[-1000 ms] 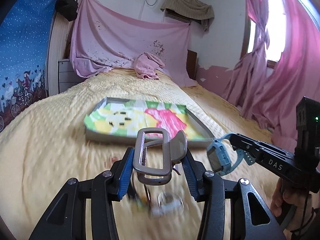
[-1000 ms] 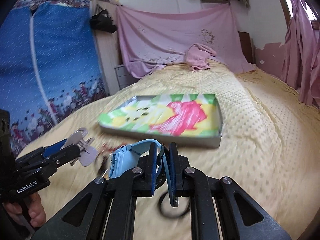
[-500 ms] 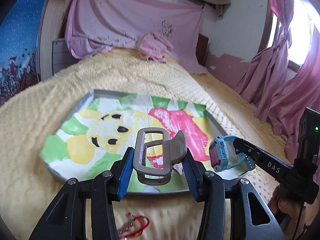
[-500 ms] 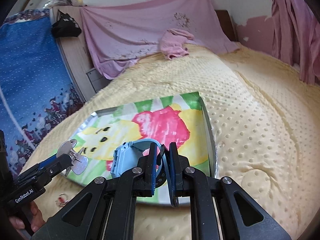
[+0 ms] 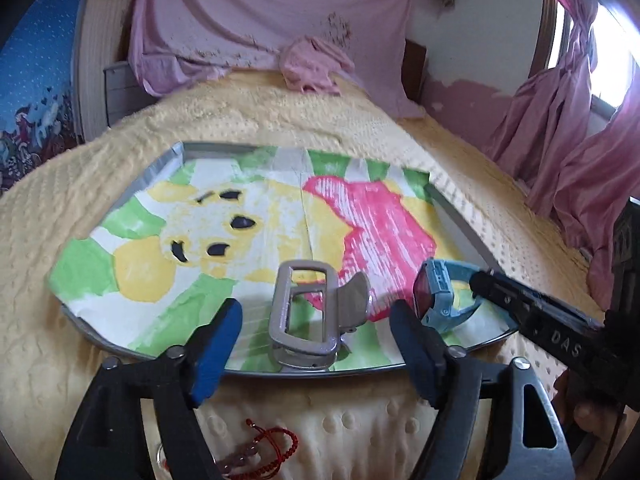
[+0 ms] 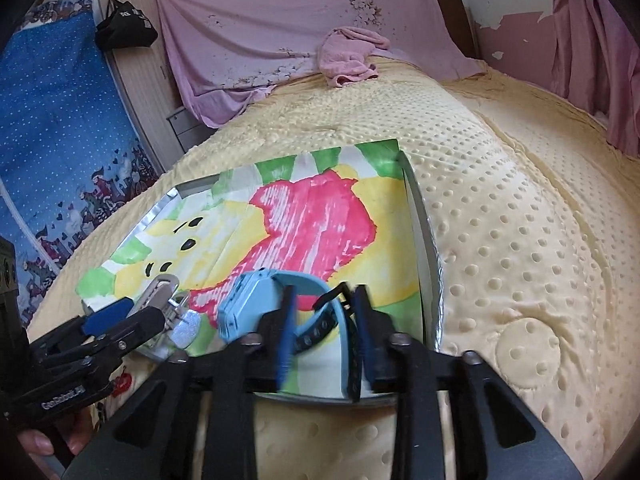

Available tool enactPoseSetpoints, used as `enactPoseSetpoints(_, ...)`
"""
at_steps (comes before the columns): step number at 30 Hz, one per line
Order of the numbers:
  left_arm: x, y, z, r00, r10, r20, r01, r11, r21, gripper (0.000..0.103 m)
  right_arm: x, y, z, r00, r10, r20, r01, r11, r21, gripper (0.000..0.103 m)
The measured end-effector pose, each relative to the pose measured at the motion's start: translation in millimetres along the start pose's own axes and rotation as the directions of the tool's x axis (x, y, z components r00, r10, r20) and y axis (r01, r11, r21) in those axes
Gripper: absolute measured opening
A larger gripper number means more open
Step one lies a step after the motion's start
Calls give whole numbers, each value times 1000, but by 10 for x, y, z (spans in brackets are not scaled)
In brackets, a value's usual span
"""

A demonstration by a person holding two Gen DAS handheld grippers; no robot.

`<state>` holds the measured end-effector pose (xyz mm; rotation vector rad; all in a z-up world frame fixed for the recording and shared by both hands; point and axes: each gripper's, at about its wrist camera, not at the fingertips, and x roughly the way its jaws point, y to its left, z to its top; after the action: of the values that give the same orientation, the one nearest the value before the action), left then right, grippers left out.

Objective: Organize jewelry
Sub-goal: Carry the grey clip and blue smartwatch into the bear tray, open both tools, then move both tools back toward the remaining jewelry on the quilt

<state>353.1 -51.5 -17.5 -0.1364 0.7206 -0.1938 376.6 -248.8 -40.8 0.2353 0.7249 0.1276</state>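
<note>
Both pieces are being let go onto a metal tray (image 5: 132,196) lined with a bright cartoon drawing, resting on a yellow dimpled bed (image 6: 520,208). At left, the left gripper (image 5: 316,320) has just spread its fingers clear of a silver hair claw (image 5: 308,316) standing on the tray's near edge. At right, the right gripper (image 6: 324,320) has been opening around a blue watch (image 6: 256,304), whose strap seems loose between blurred fingers. Next, both should back away cleanly. A red bracelet (image 5: 268,448) waits on the bed. Pink drapes hang behind.
</note>
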Motion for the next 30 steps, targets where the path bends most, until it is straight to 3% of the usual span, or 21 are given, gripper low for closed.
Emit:
enactPoseSetpoints(5,-201,61,-39,999,4,45,-1,999,-51,75,-189,-17,-88,999,-2,45,2,1000,-12,42)
enactPoseSetpoints(7,-337,71,-59,997,7,82,-2,998,-61,80,-343,-16,-129,996,4,88,-3,1000,-15,55)
enactPoseSetpoints(11,-660,70,-103,988,10,156,1,998,-68,93,-703,1,-188,986,11,164,-7,1000,-29,62)
enactPoseSetpoints(13,-839,64,-130,982,13,187,-2,998,-62,95,-935,24,-220,979,18,204,-11,999,-37,77)
enactPoseSetpoints(14,-903,61,-140,980,12,197,-1,998,-58,96,-1063,37,-239,974,22,226,-13,999,-42,79)
enactPoseSetpoints(18,-1279,37,-242,969,8,248,3,999,-43,101,-1511,96,-322,959,28,281,-10,998,-65,81)
enactPoseSetpoints(21,-1539,-9,-345,960,9,281,-3,1000,-22,102,-1830,144,-415,951,38,308,-15,997,-78,91)
enactPoseSetpoints(30,-2130,-44,-754,939,14,343,-19,1000,12,103,-2537,236,-870,911,62,409,-24,995,-96,91)
